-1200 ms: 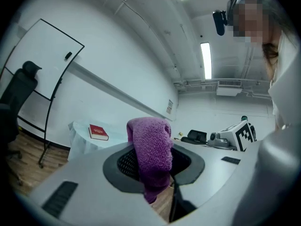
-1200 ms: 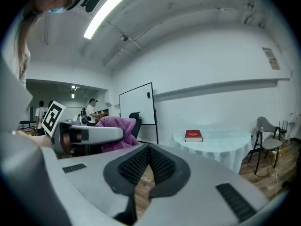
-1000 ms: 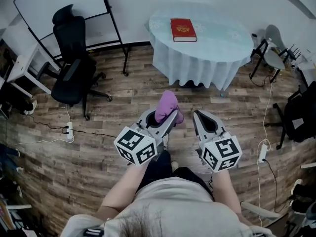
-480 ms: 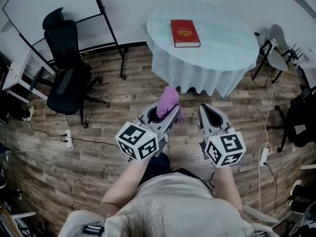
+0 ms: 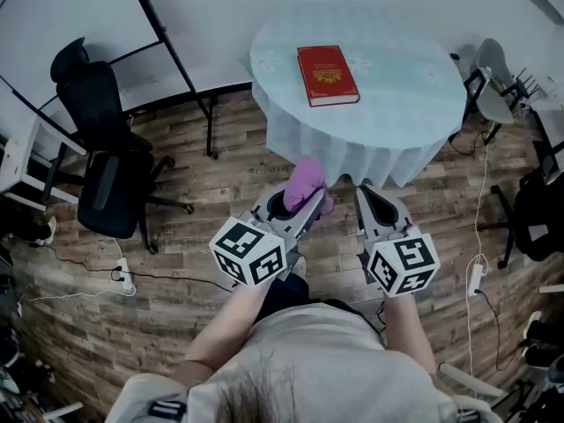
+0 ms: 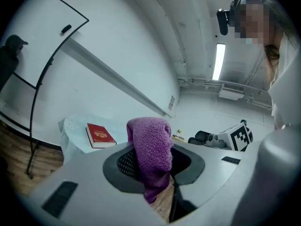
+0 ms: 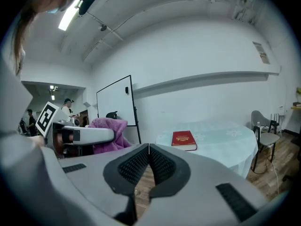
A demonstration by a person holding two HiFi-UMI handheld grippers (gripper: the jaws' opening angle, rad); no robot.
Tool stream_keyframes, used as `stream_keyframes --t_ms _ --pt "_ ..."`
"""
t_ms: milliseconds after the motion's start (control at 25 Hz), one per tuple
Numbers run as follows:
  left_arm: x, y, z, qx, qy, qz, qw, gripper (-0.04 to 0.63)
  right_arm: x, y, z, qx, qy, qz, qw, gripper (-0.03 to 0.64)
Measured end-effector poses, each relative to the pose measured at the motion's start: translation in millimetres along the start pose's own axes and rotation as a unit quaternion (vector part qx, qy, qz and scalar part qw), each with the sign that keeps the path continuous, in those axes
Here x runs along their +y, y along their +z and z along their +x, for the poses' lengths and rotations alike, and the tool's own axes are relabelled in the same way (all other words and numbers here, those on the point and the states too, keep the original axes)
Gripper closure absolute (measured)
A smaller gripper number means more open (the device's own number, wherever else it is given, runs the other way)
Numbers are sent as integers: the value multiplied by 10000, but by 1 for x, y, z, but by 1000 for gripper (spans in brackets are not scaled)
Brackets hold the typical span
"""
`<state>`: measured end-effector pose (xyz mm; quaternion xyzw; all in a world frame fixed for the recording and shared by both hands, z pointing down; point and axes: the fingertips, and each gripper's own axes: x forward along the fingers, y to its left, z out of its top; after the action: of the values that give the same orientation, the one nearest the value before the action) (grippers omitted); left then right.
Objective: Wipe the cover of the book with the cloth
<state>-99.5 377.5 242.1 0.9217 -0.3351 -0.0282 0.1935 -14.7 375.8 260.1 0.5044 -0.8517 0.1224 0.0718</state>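
while the book [image 5: 328,75] lies closed on the round bench [image 5: 397,69], both grippers hang over the wooden floor [image 5: 194,192], short of the bench's near edge and well apart from the book.

- left gripper [image 5: 300,210]: jaws clamped on the purple cloth [image 5: 306,183], which stands up out of the jaw tips as a bunched lump; the left gripper view shows the cloth [image 6: 150,154] pinched between the pads.
- right gripper [image 5: 368,196]: jaws closed pad to pad, nothing between them.

key relation: the book lies straight ahead of both grippers, on the left half of the bench top. its long axis runs away from the person, turned slightly off that line. the left gripper, which carries the cloth, sits a little closer to the book's line than the right one.

judgement: the approach is in hand; wiping has not begun. the next move calls for a forward reach over the bench edge, then lowering the cloth flat onto the red cover.

no container shows in any view.
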Motion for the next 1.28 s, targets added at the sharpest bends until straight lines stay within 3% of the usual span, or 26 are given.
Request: stream_keyframes --t_ms 400,760,1280 --pt "66 21 26 34 -85 -24 10000 471 -11 13 70 44 -57 64 10000 594" --pt "100 26 54 79 -24 -126 9999 471 -33 11 112 289 -20 94 9995 594" --pt "175 56 141 108 145 -76 9998 471 -111 36 211 332 153 103 9993 594"
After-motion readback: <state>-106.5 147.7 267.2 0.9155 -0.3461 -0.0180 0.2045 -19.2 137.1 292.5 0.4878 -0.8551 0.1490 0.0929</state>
